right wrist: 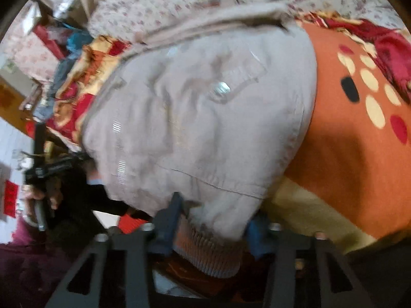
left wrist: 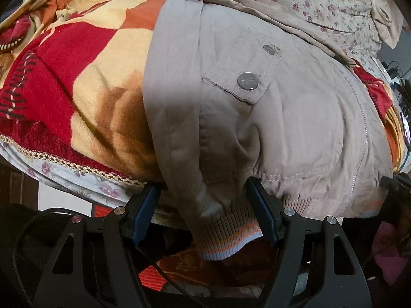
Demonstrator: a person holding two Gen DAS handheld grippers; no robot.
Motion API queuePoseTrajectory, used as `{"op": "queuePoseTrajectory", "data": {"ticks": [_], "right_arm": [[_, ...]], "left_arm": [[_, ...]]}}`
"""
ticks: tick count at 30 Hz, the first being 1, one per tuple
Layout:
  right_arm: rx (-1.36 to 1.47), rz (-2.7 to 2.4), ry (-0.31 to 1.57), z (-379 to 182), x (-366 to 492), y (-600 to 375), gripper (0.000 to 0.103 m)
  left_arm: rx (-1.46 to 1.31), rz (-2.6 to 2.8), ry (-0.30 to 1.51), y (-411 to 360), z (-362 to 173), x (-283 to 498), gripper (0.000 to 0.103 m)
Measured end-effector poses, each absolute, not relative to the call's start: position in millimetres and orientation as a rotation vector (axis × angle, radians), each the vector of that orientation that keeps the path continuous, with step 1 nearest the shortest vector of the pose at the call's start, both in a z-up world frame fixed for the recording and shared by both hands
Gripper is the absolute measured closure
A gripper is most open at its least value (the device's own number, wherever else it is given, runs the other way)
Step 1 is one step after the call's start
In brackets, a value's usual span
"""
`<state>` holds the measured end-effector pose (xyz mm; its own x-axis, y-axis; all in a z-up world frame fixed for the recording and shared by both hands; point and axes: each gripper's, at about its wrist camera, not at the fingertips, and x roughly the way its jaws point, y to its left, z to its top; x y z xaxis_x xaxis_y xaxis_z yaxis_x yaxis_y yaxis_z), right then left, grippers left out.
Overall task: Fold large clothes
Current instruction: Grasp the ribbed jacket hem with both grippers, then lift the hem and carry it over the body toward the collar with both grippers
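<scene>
A beige padded jacket (left wrist: 269, 107) with snap buttons lies on a bed, its ribbed orange-striped hem (left wrist: 226, 233) hanging over the near edge. My left gripper (left wrist: 205, 200) is open and straddles that hem. The right pad touches the cloth; the left pad stands just beside it. In the blurred right wrist view the same jacket (right wrist: 200, 118) fills the middle. There my right gripper (right wrist: 213, 223) is shut on the ribbed hem (right wrist: 210, 251), cloth bunched tight between both blue pads. A hand (right wrist: 36, 200) holding the other gripper shows at the left.
Under the jacket lies a red, yellow and orange checked blanket (left wrist: 84, 77), with a floral sheet (left wrist: 321, 2) behind. In the right wrist view an orange blanket with dots (right wrist: 354, 128) spreads to the right. Clutter and furniture (right wrist: 51, 59) stand beyond the bed's left side.
</scene>
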<state>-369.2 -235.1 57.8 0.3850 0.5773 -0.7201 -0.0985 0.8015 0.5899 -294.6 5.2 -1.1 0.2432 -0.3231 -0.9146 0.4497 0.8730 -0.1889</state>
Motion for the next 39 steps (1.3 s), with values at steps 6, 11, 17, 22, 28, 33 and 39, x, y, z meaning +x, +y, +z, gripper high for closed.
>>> {"op": "queuePoseTrajectory", "data": {"ticks": [6,11,17,22,28,33,39], "right_arm": [[0.516,0.461,1.139,45.1,-360.6,-229.4,0.049],[0.469,0.507,1.132,50.1,-360.5,-216.4,0.040],[0.561,0.517,1.057,61.8,-359.8,-237.9,0.079],[0.560,0.522,1.125,46.2,-357.0,-228.6,0.076],[0.507,0.585,1.134,52.0,-357.9,-218.0,0.044],[0.474,0.554,1.131,55.9,-357.0,-220.2,0.080],[0.554,0.607,1.089,66.9,-362.0,-237.5,0.079]], "left_arm": [[0.121,-0.534,1.217,6.7,-2.3,-294.5,0.032],[0.113,-0.538,1.220,6.7,-2.4,-293.1,0.032],[0.114,-0.539,1.220,4.3,-3.4,-295.0,0.031],[0.110,-0.532,1.262,3.9,-9.8,-292.1,0.021],[0.103,-0.558,1.266,4.5,-9.1,-292.8,0.024],[0.153,-0.641,1.220,2.4,2.6,-305.3,0.070],[0.160,-0.659,1.225,1.1,2.8,-304.2,0.076]]}}
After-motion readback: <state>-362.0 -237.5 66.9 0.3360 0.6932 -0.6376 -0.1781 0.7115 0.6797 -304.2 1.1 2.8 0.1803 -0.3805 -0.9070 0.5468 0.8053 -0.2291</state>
